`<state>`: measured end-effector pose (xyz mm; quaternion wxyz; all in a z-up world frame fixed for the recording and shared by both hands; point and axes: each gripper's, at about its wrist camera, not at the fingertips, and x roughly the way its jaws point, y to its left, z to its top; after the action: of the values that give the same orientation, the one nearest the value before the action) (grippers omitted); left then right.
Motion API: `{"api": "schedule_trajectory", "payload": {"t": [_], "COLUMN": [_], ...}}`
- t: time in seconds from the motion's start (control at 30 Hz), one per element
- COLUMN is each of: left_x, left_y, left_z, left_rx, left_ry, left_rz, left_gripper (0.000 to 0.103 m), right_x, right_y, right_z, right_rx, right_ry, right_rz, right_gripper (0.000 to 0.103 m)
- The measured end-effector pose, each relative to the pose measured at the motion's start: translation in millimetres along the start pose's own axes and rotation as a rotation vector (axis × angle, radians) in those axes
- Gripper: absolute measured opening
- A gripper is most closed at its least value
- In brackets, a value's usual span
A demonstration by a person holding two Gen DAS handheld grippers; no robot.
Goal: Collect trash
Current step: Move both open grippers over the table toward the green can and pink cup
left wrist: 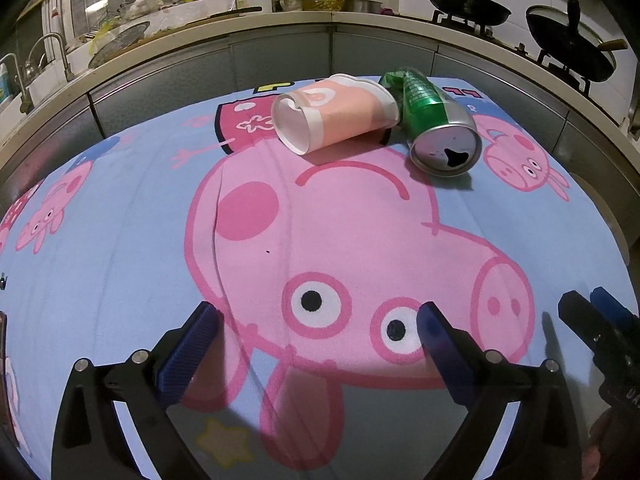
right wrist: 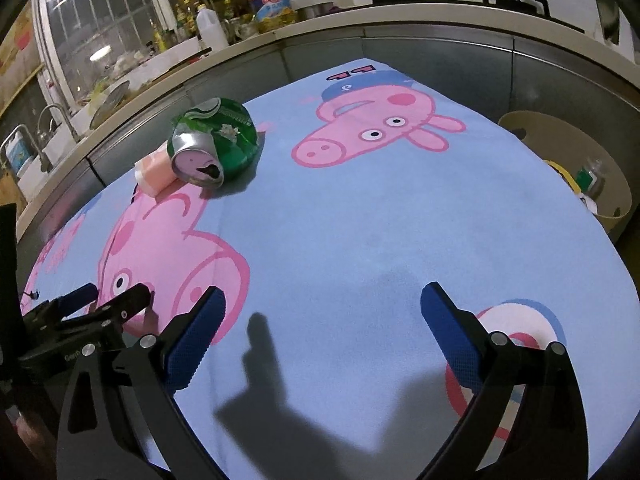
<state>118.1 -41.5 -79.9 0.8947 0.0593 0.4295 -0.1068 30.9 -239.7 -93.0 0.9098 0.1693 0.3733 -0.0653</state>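
Surface (left wrist: 120,280) covered by a light-blue cloth (right wrist: 360,220) printed with pink cartoon pigs. On it, toward the far edge: a pink-and-white paper cup (left wrist: 334,114) lying on its side and a crushed green can (left wrist: 436,128), also on its side, touching each other. Shadows fall across the near part of the cloth.

Pink letters "PP" stood on the cloth (right wrist: 360,208) at its far edge; bottle and can print was illegible.
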Motion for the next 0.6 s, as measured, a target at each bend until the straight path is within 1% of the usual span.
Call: {"api": "schedule_trajectory", "payload": {"t": [0.13, 0.27, 0.6], "left_x": [0, 0, 0], "left_y": [0, 1, 0], "left_z": [0, -1, -1], "left_rx": [0.003, 0.003, 0.000], "left_ry": [0.000, -0.003, -0.003], "left_rz": [-0.003, -0.005, 0.002], "left_gripper": [0.099, 0.100, 0.100], "right_x": [1, 6, 13], "right_y": [2, 12, 20], "right_z": [1, 3, 10], "right_rx": [0.012, -0.025, -0.049], "right_ry": [0.000, 0.006, 0.010], "right_rz": [0.013, 0.020, 0.045], "right_gripper": [0.097, 0.098, 0.098]}}
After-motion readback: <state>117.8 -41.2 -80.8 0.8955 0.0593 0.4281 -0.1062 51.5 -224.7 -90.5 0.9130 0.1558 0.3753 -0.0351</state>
